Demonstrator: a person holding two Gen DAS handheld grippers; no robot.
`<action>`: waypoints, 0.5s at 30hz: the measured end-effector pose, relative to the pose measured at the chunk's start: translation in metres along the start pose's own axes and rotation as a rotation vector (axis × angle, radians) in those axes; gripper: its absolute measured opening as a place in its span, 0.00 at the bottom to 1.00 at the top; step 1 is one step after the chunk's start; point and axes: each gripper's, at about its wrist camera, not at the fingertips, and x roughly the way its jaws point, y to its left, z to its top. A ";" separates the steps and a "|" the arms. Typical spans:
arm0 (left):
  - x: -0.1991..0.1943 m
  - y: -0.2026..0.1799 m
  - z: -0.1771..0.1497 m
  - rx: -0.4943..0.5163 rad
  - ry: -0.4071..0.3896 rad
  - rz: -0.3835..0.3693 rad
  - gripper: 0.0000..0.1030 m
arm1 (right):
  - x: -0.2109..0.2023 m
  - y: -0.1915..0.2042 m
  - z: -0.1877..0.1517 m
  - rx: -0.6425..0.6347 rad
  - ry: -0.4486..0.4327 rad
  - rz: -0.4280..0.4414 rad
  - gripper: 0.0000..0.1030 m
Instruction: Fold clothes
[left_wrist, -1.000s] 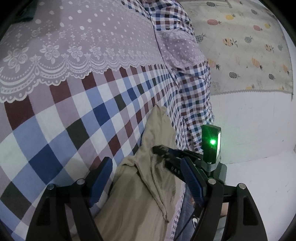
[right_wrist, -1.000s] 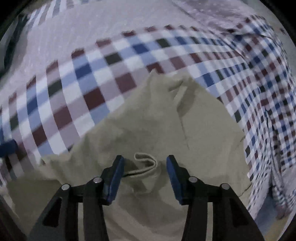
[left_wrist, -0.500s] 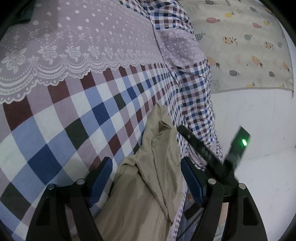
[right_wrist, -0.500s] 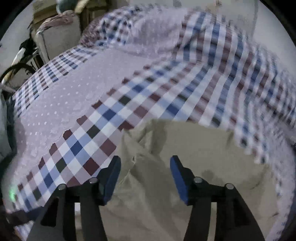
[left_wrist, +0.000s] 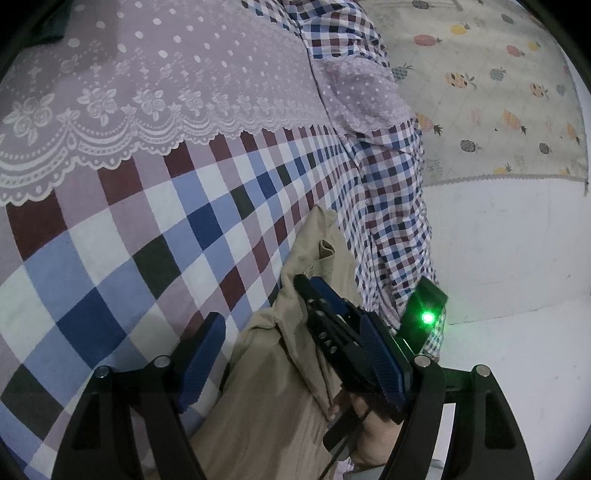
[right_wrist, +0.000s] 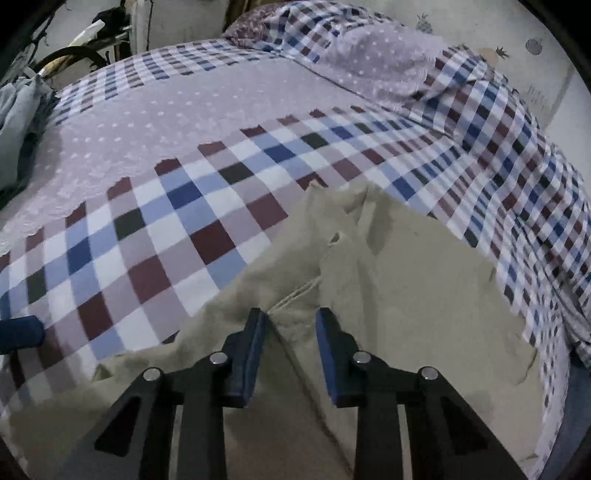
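A khaki garment (right_wrist: 399, 288) lies crumpled on the checked bedspread (right_wrist: 207, 206) near the bed's edge. My right gripper (right_wrist: 291, 332) points down at it with a fold and a drawstring (right_wrist: 295, 293) between its blue pads; the jaws are closing and a gap still shows on each side of the cloth. In the left wrist view the right gripper (left_wrist: 308, 290) rests its tips on the same khaki garment (left_wrist: 266, 398). My left gripper (left_wrist: 291, 354) stands wide open over the garment's near end, its pads clear of the cloth.
A lilac lace-edged panel (left_wrist: 166, 85) covers the far part of the bed. A pineapple-print mat (left_wrist: 480, 92) and white floor (left_wrist: 517, 350) lie to the right. A person's hand (left_wrist: 373, 443) holds the right gripper. Grey-blue cloth (right_wrist: 14, 122) and dark clutter sit at the bed's far left.
The right gripper swung out to the side and came back onto the khaki garment, tilting down; its jaws widened, then narrowed. The left gripper stayed still and open.
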 end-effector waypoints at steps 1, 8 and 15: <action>0.000 0.001 0.000 -0.002 0.000 0.000 0.75 | 0.011 0.017 0.016 0.009 -0.001 0.010 0.20; 0.001 0.001 0.004 0.000 0.005 0.003 0.74 | -0.027 0.028 0.012 -0.005 -0.050 0.117 0.04; 0.001 0.000 0.003 0.008 0.003 0.014 0.74 | 0.006 0.049 0.014 -0.056 0.103 0.231 0.07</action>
